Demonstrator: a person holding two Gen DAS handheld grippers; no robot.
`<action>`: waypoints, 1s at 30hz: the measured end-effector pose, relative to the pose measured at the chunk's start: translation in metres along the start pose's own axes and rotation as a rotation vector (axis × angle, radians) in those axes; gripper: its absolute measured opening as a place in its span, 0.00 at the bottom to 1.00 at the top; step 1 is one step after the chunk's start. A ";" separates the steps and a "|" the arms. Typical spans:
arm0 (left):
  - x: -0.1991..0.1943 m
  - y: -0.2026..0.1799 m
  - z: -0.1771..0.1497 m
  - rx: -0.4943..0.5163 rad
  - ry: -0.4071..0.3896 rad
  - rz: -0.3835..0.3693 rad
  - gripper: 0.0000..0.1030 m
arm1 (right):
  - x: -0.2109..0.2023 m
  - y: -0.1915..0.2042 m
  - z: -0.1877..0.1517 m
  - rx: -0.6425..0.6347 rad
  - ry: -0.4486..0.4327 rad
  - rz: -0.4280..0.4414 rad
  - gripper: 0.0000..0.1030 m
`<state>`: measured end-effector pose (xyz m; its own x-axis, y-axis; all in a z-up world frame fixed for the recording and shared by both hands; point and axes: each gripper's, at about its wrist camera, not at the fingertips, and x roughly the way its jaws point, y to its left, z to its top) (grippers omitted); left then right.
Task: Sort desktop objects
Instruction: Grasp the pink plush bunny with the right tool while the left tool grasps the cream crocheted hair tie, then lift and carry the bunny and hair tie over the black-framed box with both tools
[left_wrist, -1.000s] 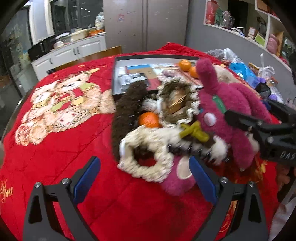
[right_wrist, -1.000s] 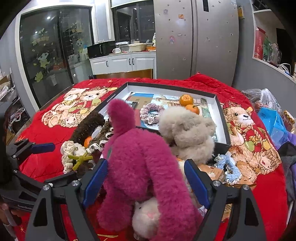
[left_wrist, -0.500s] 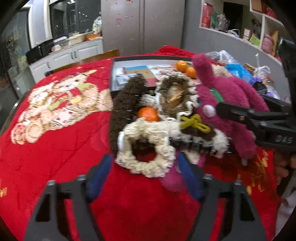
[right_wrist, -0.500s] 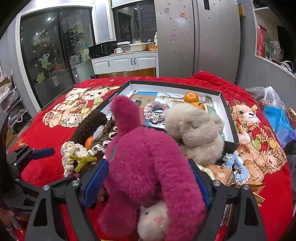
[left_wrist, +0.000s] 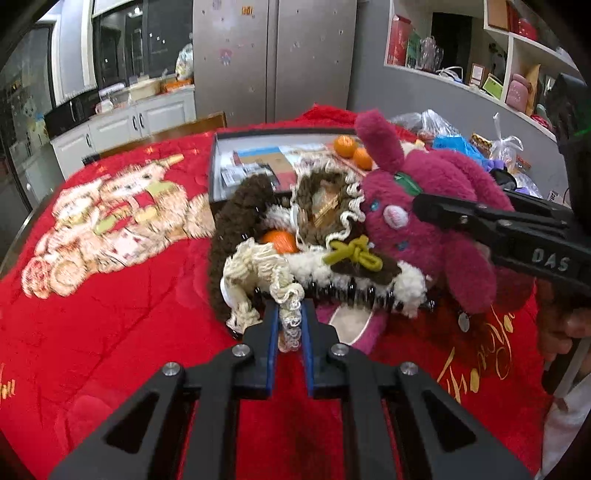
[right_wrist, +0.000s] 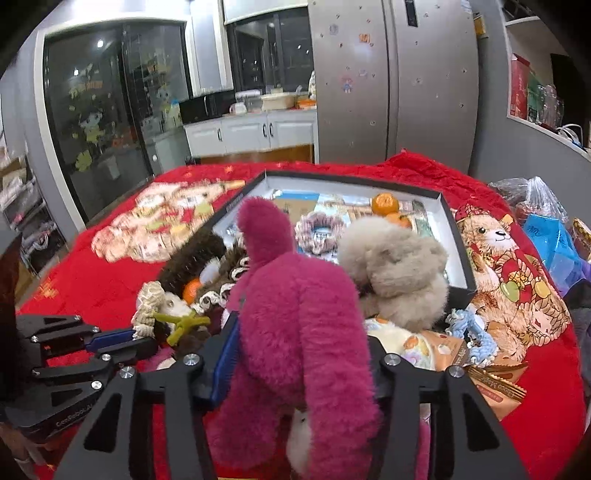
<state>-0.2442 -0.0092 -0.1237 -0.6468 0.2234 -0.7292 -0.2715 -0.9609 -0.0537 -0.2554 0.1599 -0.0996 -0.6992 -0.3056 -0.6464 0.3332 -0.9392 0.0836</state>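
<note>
The left gripper (left_wrist: 290, 334) is clenched on a loop of the cream scrunchie (left_wrist: 258, 273), which lies on the red blanket (left_wrist: 122, 302) just in front of the black tray (left_wrist: 218, 166); gripping the outer frill looks like a way to lift it free of the pile without dragging its neighbours. Nearer the tray lie two darker scrunchies and one orange (left_wrist: 280, 240); two more oranges (left_wrist: 347, 146) sit inside the tray.

From the right wrist, the right gripper (right_wrist: 299, 363) squeezes the magenta plush toy (right_wrist: 295, 314) around its body, likely so the soft bulk cannot slip. It stands just in front of the tray, with one beige plush (right_wrist: 399, 269) touching its right side. One pale scrunchie (right_wrist: 319, 230) already rests in the tray, a sign the tray is the sorting place.
</note>
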 end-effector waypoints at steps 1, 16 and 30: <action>-0.002 0.000 0.000 -0.001 -0.007 -0.003 0.12 | -0.004 0.000 0.001 0.003 -0.013 0.007 0.51; -0.020 0.004 0.004 -0.031 -0.058 0.005 0.12 | -0.085 -0.026 0.010 0.097 -0.265 -0.051 0.51; -0.018 0.002 0.003 -0.028 -0.036 0.021 0.12 | -0.087 -0.008 0.007 0.009 -0.266 -0.073 0.52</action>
<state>-0.2352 -0.0150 -0.1089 -0.6774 0.2079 -0.7056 -0.2372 -0.9697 -0.0580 -0.2013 0.1926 -0.0385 -0.8633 -0.2661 -0.4289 0.2705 -0.9613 0.0518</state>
